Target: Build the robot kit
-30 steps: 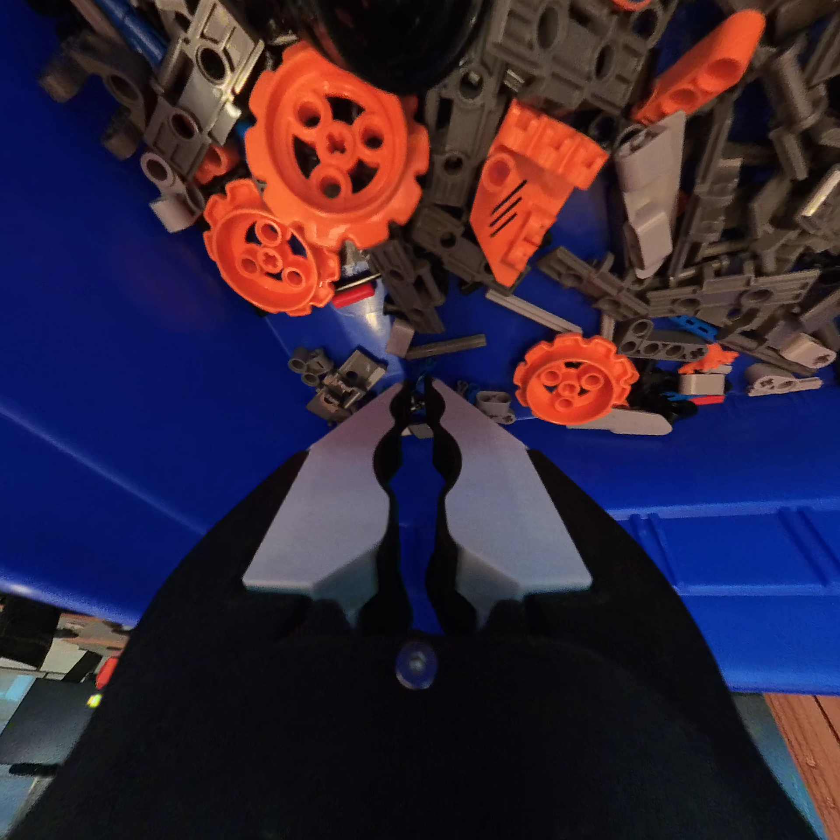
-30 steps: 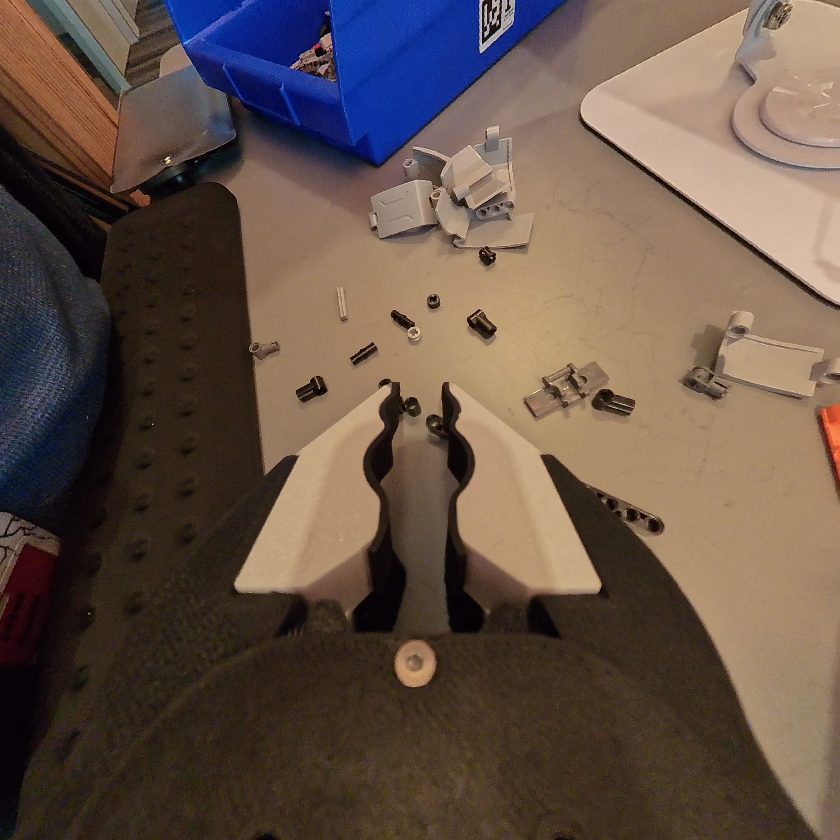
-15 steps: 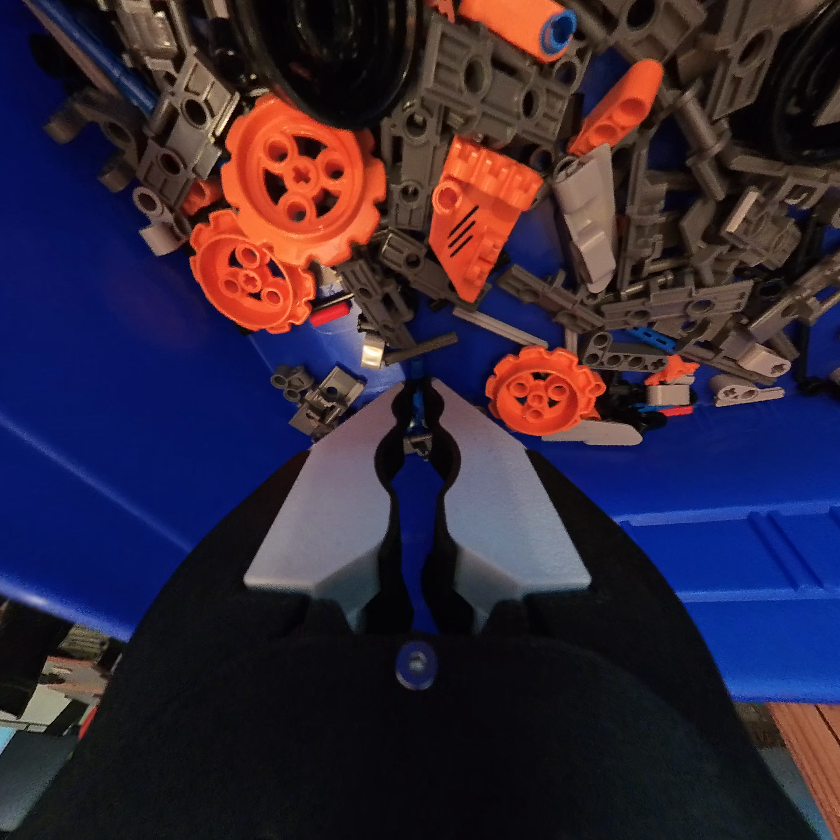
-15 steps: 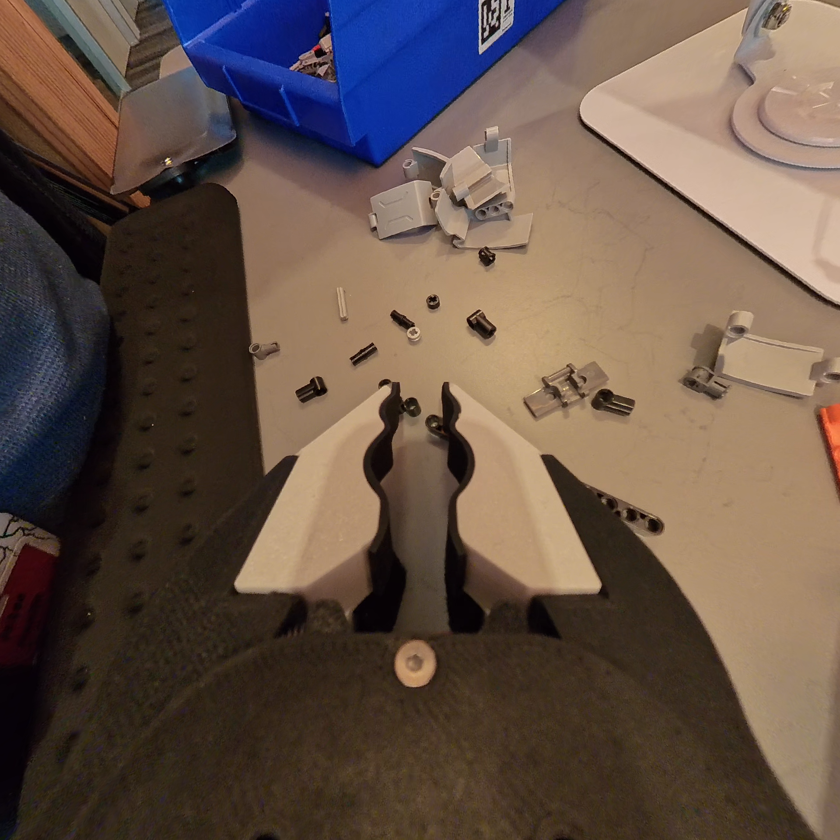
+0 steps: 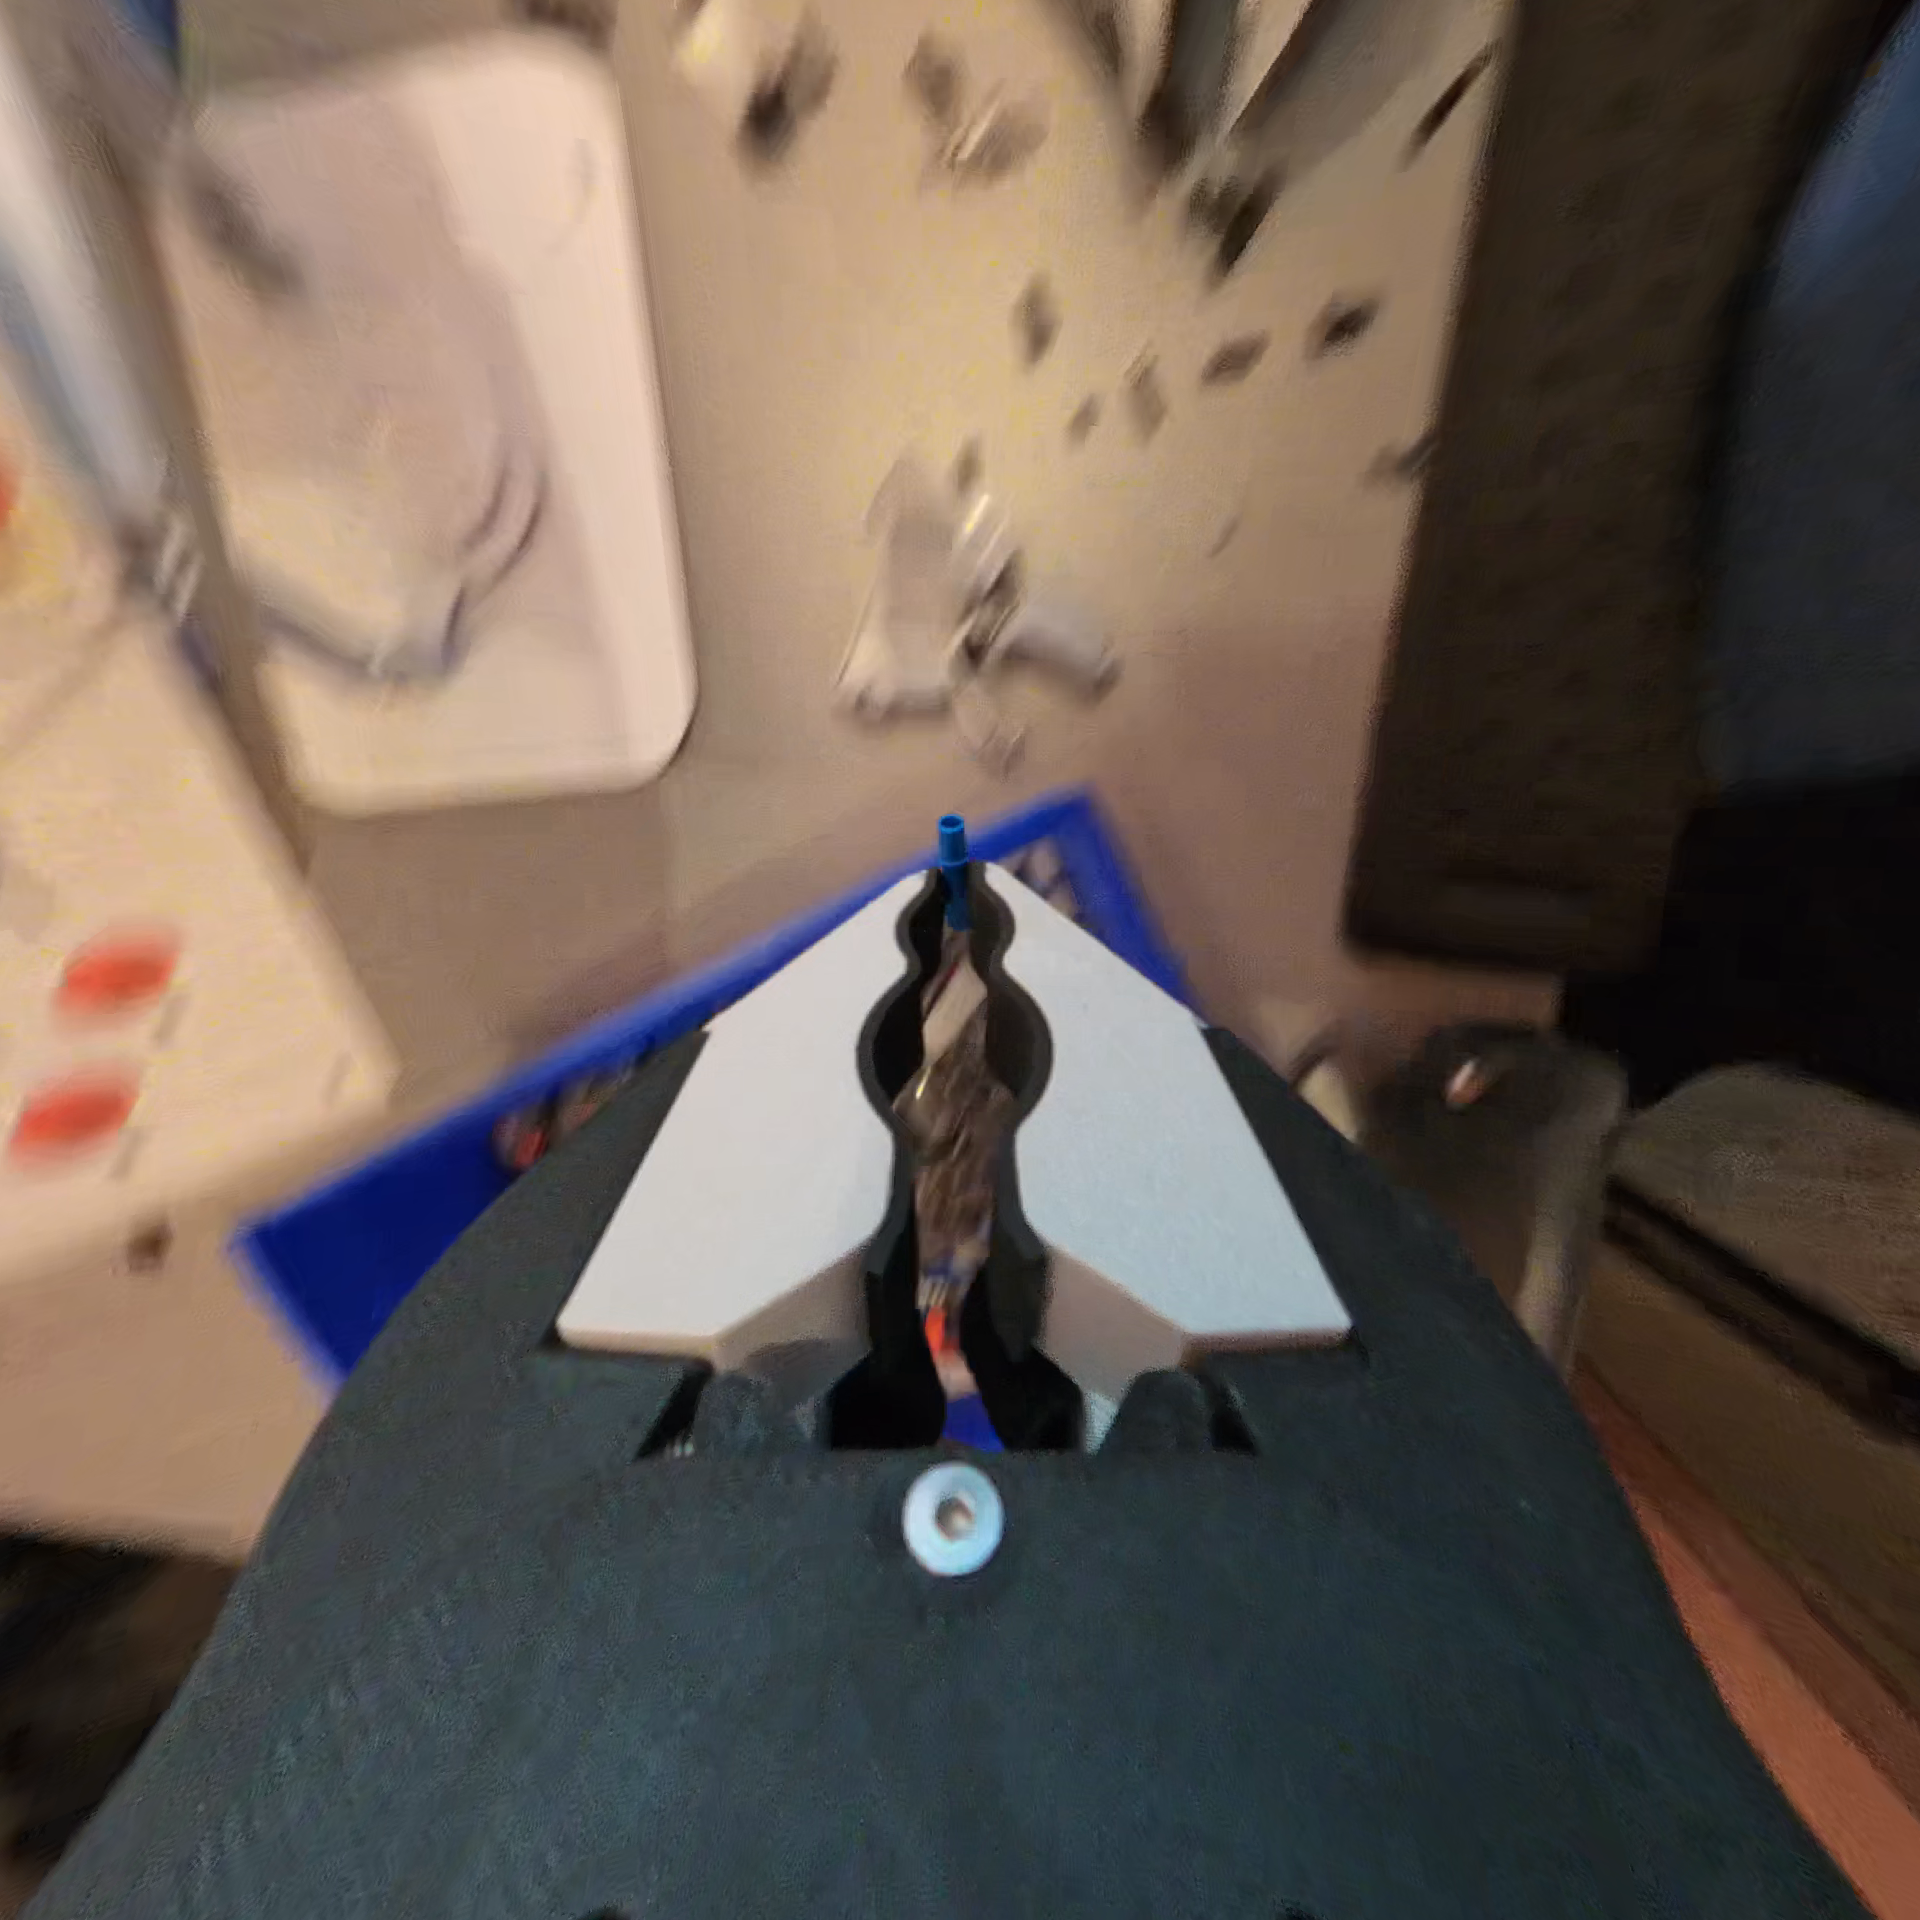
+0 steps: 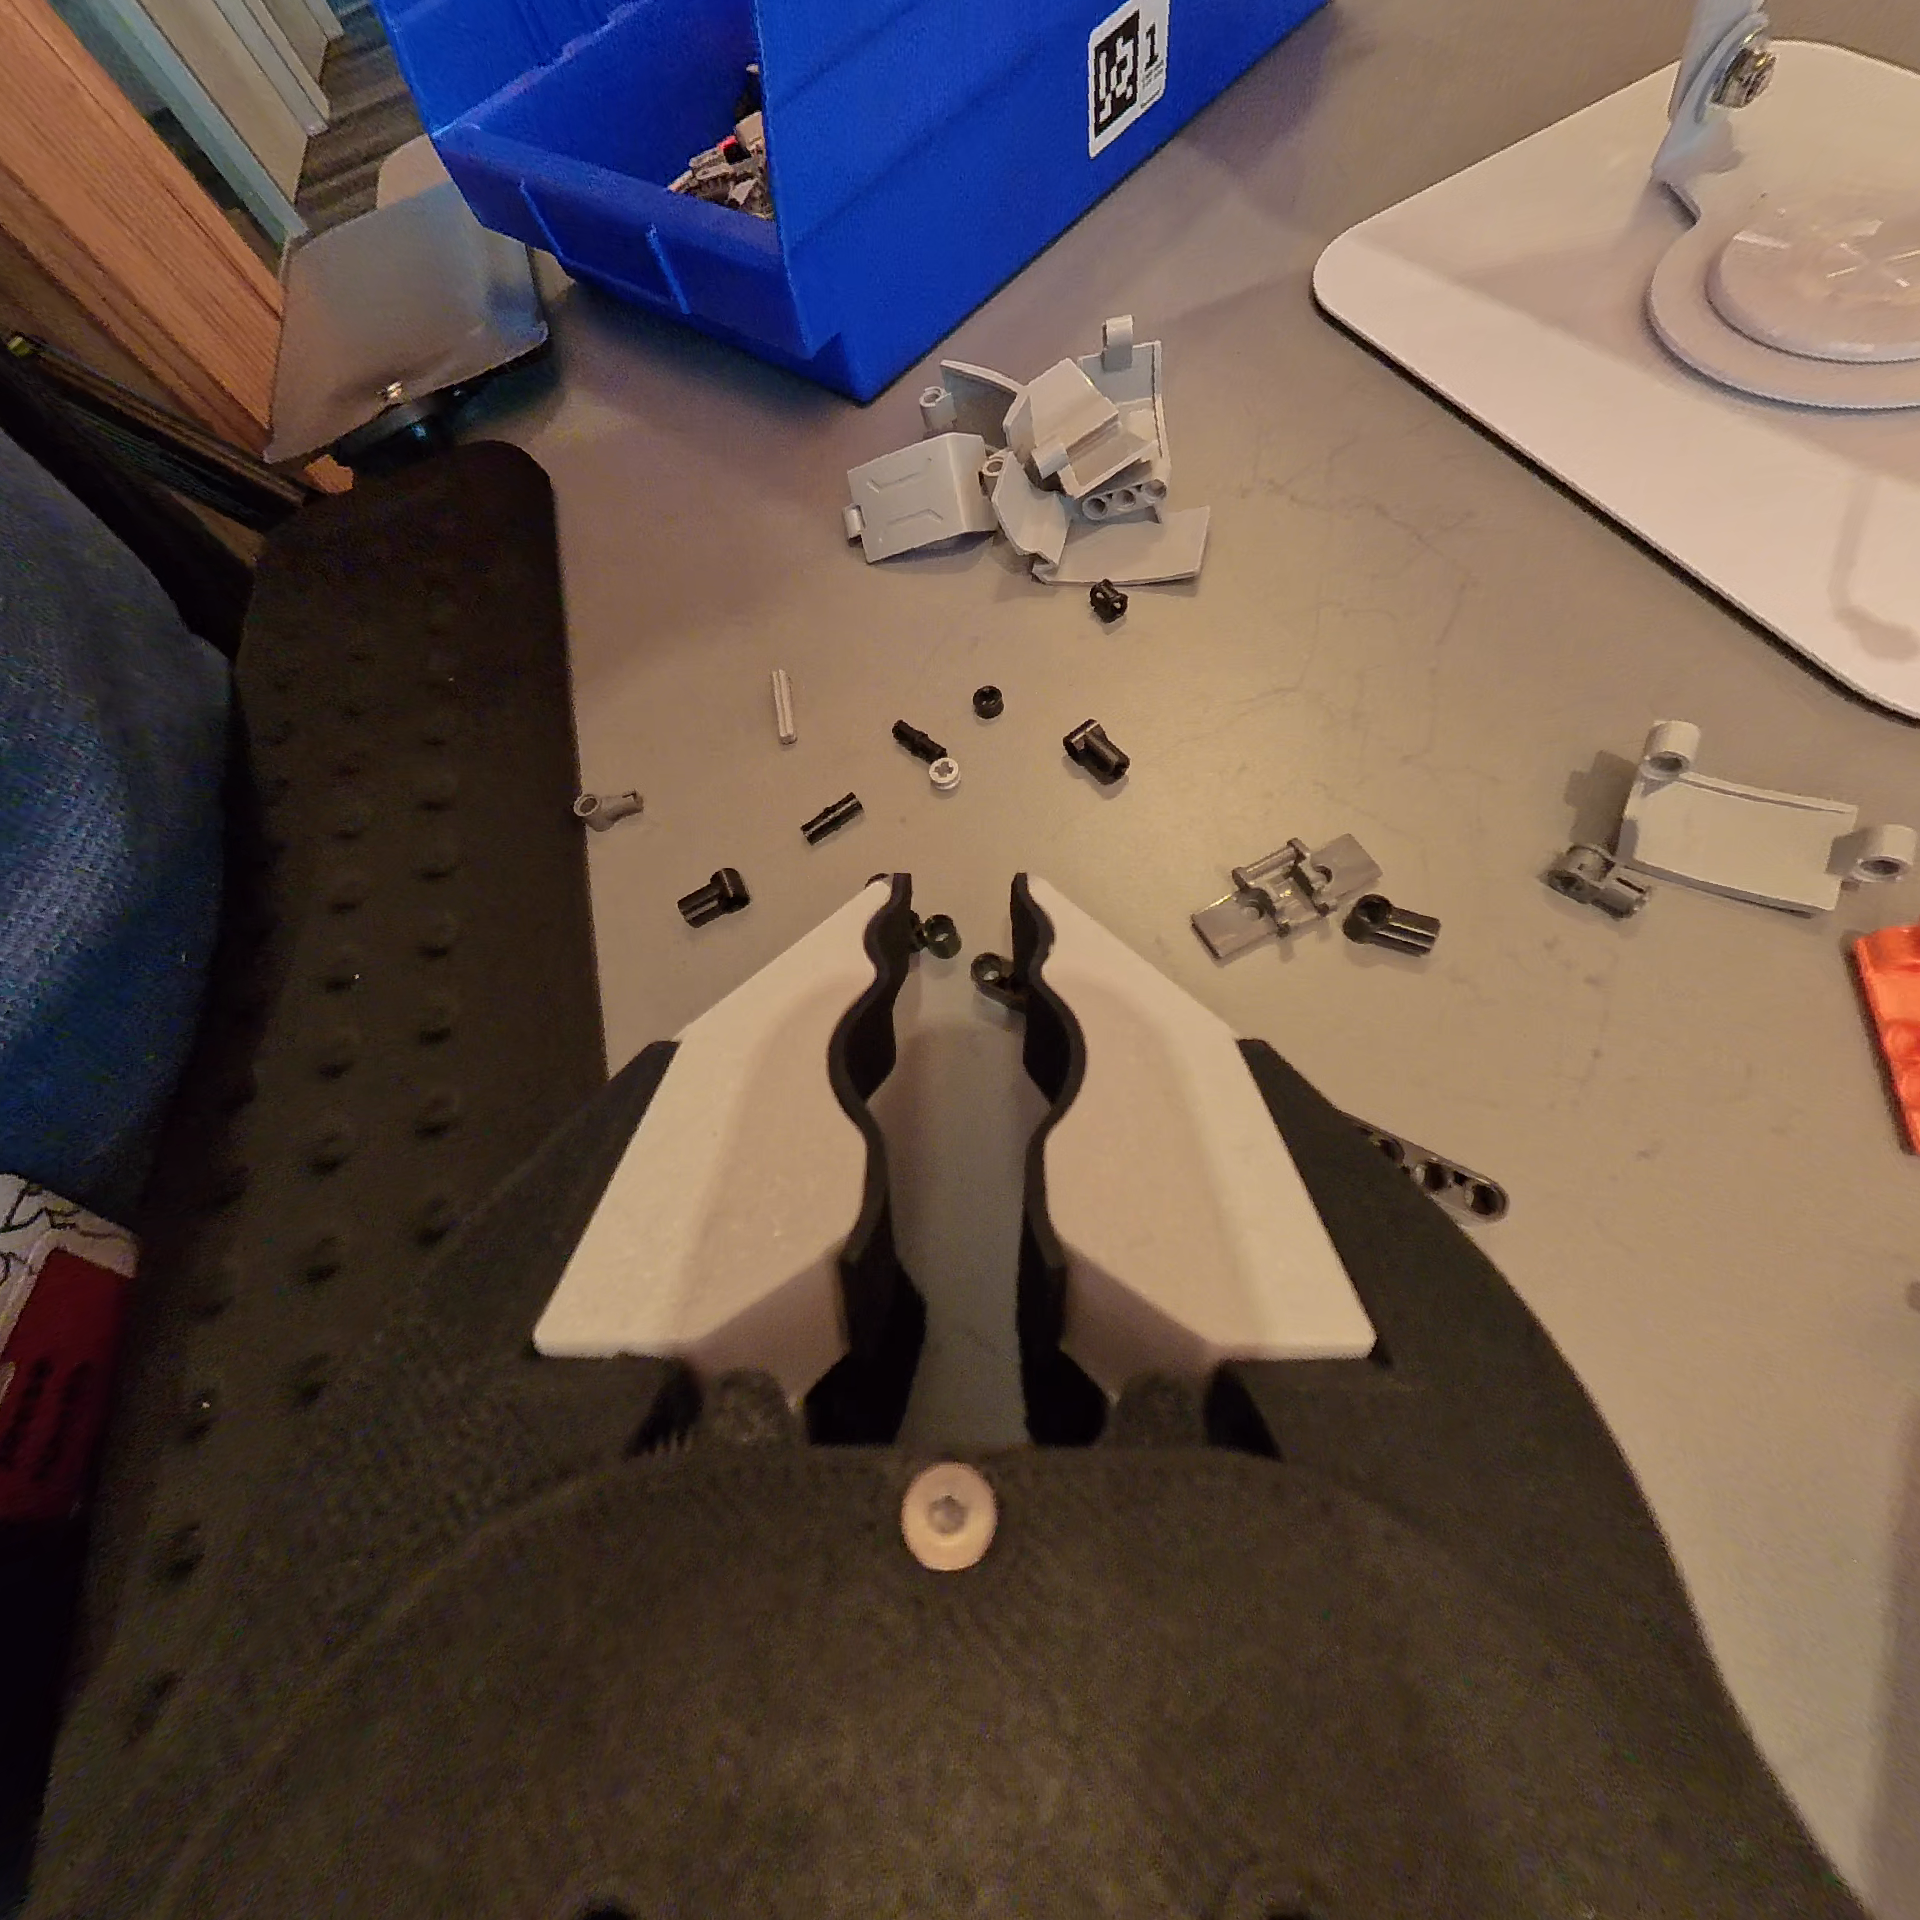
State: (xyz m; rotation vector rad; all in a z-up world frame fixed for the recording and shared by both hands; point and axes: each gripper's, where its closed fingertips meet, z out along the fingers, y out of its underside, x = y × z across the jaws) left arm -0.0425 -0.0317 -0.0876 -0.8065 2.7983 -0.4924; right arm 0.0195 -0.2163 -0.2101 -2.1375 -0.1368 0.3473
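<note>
My left gripper (image 5: 954,883) is shut on a small blue pin (image 5: 951,844) that sticks out past its tips. It is raised above the blue bin (image 5: 395,1195), and the rest of that view is motion-blurred. My right gripper (image 6: 961,894) is open and empty, low over the grey table (image 6: 1351,1039). Two small black connectors (image 6: 940,932) (image 6: 992,974) lie between its fingertips. More black pins (image 6: 831,818) and a black connector (image 6: 713,896) are scattered just ahead. A pile of light grey panels (image 6: 1039,468) lies farther ahead, near the blue bin (image 6: 935,208).
A white tray (image 6: 1558,343) with a round stand sits at the right; it also shows blurred in the left wrist view (image 5: 447,468). A black studded mat (image 6: 395,831) lies at the left. Grey parts (image 6: 1278,909) (image 6: 1735,842) and an orange piece (image 6: 1891,1029) lie at the right. My right fingertips sit around 25 centimetres from my left ones.
My left gripper has lifted out of the blue bin with the blue pin in its tips and swung toward the table. My right gripper has not moved.
</note>
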